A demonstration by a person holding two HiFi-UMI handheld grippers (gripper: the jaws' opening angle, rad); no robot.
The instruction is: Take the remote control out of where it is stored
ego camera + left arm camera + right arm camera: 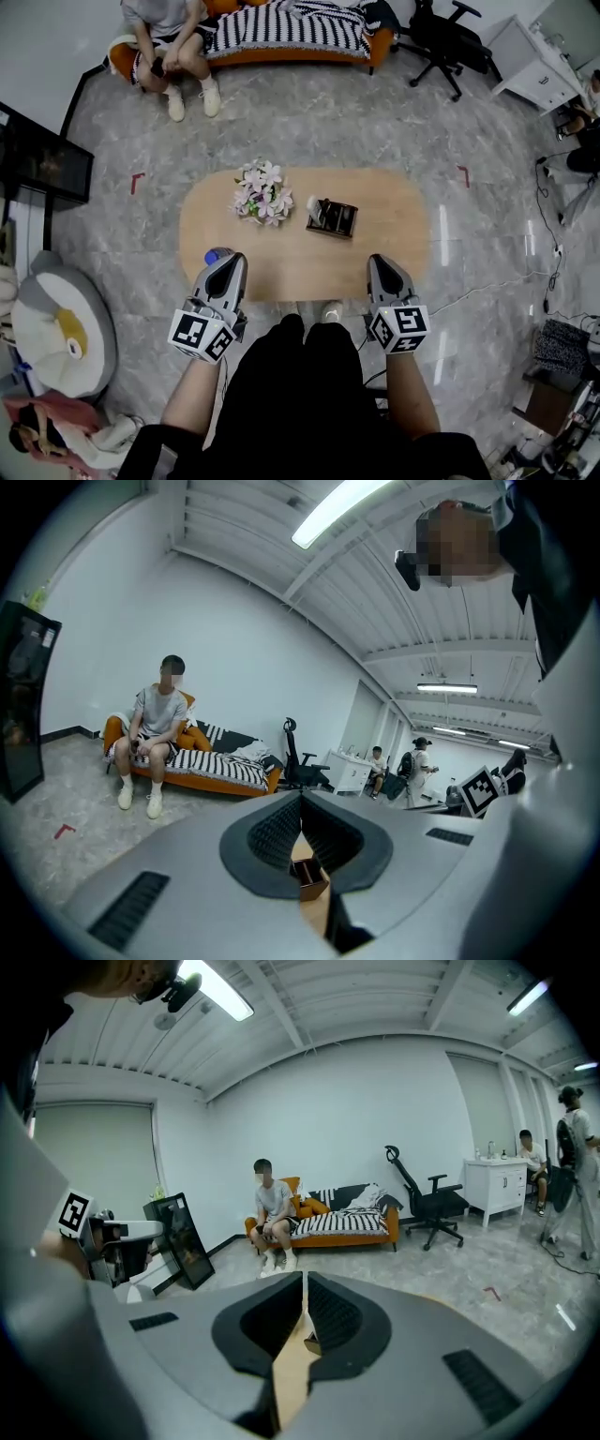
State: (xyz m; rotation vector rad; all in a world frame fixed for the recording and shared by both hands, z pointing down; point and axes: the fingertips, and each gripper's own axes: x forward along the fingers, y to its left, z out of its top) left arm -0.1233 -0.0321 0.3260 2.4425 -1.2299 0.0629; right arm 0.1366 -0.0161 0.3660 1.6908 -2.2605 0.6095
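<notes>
We glimpse only part of the box (309, 877) between the jaws; the left gripper (232, 260) half covers a blue thing (215, 254).

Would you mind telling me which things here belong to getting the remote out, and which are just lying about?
For the job: remote, in the dark box on the table; left gripper and right gripper, both shut, empty.
Lying about: flowers, blue thing at the table's near edge, sofa, office chair.
</notes>
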